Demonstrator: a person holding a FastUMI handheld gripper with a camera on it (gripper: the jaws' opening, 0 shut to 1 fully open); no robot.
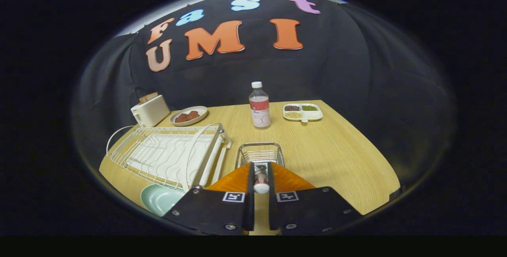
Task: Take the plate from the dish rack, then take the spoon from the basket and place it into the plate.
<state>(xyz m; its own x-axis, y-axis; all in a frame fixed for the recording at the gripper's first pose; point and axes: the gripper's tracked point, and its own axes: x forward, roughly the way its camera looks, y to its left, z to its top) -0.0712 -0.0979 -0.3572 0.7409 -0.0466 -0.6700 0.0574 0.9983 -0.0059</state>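
Your gripper [261, 177] is pinching the spoon [261, 183]: both fingers are drawn in close on its handle, and its pale rounded end sticks back toward you in the narrow gap between them. The spoon looks already lifted out of the wire basket [260, 154], which sits just ahead of the fingertips on the worktop [336, 158]; whether the far end of the spoon has cleared the basket rim is hard to tell, since the fingers hide it.

The first half of the job reads as done. The pale green plate [158, 198] lies flat on the worktop just beside your left finger, near the closest corner of the white dish rack [170, 154], and no plate stands in the rack's wires. Nothing rests in the plate that you can see, though part of it is hidden by the gripper body.

What is left, by my reckoning: carry the spoon leftward and back toward you until it is over the plate, lower it, and let the fingers spread so it settles inside the rim. Mind the rack's raised hoop handle on the way across.

Beyond the basket stand a bottle [259, 108], a divided tray of food [303, 112], a small dish [189, 115] and a toaster [150, 110], all well clear of your path.
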